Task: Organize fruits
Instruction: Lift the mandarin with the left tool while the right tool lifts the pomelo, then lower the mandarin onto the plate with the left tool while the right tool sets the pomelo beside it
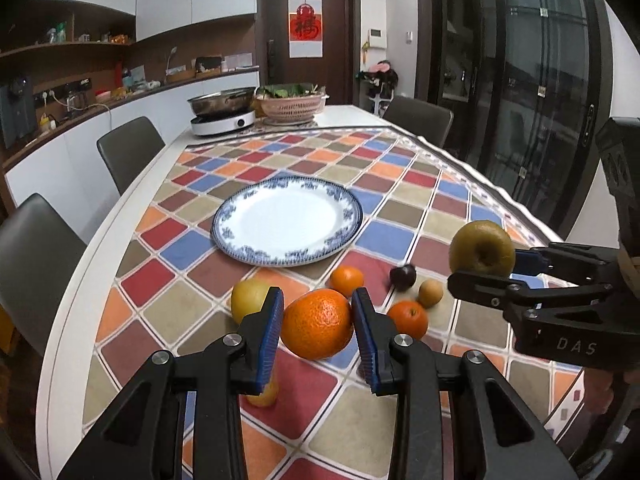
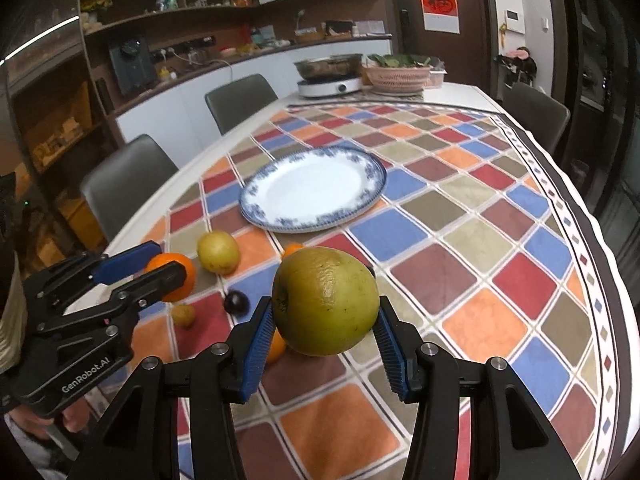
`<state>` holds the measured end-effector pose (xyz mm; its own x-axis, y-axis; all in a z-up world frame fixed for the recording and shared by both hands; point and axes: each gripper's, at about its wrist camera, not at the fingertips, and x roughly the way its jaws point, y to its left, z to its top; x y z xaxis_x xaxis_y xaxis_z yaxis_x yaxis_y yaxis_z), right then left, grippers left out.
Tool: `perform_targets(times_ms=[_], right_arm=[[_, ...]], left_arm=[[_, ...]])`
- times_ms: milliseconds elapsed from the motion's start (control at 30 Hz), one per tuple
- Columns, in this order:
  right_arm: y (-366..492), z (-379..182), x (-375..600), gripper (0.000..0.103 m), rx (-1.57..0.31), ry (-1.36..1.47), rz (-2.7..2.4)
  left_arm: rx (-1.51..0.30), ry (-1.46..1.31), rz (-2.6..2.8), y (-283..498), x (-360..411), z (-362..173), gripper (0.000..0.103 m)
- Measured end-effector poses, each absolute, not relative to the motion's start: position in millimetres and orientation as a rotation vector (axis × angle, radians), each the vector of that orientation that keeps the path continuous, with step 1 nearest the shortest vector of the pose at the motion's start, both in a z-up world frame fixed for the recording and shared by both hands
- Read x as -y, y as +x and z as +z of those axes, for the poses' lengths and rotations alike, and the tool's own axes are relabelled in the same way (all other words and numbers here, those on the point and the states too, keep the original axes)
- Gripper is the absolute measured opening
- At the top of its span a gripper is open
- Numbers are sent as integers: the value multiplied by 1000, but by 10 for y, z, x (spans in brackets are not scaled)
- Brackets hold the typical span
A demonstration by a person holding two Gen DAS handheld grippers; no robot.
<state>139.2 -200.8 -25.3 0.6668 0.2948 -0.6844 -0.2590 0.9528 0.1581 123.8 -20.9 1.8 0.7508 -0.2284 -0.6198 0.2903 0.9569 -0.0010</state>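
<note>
My left gripper (image 1: 318, 320) is shut on a large orange (image 1: 316, 324), its blue pads pressing both sides, just above the checked tablecloth. My right gripper (image 2: 326, 320) is shut on a green-brown apple (image 2: 326, 302), also held off the table. Each shows in the other's view: the right gripper (image 1: 486, 268) with the apple (image 1: 482, 248), the left gripper (image 2: 170, 260) with the orange (image 2: 172, 280). An empty blue-rimmed white plate (image 1: 224, 232) (image 2: 256, 208) lies farther out. A yellow fruit (image 1: 248, 300), two mandarins (image 1: 347, 280) (image 1: 408, 319), a dark plum (image 1: 403, 277) and a small tan fruit (image 1: 431, 293) lie loose.
A further yellowish fruit (image 1: 264, 394) lies partly hidden under my left finger. An induction cooker with a steel pot (image 1: 222, 120) and a pink basket of greens (image 1: 290, 106) stand at the far end. Grey chairs (image 1: 128, 152) line the left side and the far right.
</note>
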Motion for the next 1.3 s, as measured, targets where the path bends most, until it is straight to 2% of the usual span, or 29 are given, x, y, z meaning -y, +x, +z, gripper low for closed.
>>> perform_targets(times_ms=[700, 1300], right_arm=[[2249, 97, 1866, 50, -741, 2, 397], [3602, -276, 1538, 50, -937, -65, 428]], left_arm=[[-646, 112, -341, 2097, 205, 288, 34], [-843, 78, -320, 3518, 62, -60, 34]])
